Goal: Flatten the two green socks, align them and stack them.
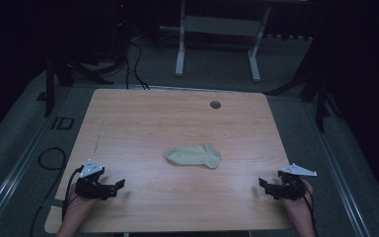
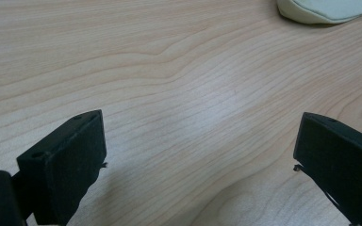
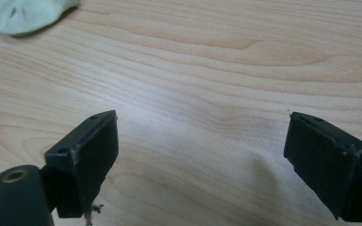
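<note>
A pale beige sock (image 1: 193, 156) lies flat near the middle of the wooden table (image 1: 143, 118). Its edge shows at the top right of the left gripper view as the sock (image 2: 325, 9), and at the top left of the right gripper view as the sock (image 3: 23, 14). My left gripper (image 1: 117, 187) rests near the front left edge, open, its jaws wide apart over bare wood (image 2: 200, 150). My right gripper (image 1: 262, 184) sits near the front right edge, also open with nothing between its jaws (image 3: 202, 150). Both point inward toward the sock, well short of it.
A small dark round grommet (image 1: 215, 104) is set in the table near the back edge. Black cables (image 1: 54, 158) lie on the grey floor at the left. A white desk frame (image 1: 217, 39) stands beyond the table.
</note>
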The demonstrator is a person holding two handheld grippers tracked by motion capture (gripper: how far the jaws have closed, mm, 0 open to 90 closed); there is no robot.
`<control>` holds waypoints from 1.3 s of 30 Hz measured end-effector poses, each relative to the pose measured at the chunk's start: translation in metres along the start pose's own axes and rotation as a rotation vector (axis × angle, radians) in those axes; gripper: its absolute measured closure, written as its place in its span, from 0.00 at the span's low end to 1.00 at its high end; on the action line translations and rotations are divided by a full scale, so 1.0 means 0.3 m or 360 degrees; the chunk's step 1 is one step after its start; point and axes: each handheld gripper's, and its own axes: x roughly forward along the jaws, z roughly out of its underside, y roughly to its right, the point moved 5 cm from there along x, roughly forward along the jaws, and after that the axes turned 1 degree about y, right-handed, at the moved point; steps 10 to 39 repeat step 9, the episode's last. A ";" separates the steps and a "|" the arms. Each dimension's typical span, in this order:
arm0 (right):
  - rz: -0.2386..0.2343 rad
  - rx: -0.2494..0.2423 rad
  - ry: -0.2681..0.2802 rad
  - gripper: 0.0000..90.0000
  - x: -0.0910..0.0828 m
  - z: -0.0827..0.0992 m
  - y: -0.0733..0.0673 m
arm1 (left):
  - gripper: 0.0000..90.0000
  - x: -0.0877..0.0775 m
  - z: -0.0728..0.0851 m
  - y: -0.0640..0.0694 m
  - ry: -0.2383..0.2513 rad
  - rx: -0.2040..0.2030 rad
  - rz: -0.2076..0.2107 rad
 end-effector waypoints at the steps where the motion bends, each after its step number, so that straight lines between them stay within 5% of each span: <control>1: 0.0004 -0.0011 -0.0008 0.12 0.004 0.002 0.000 | 0.03 0.000 0.000 -0.002 0.0011 -0.0008 -0.0007; 39: 0.0023 -0.0040 0.0011 0.12 0.006 0.003 0.003 | 0.03 -0.006 0.002 -0.004 0.0043 -0.0035 0.0002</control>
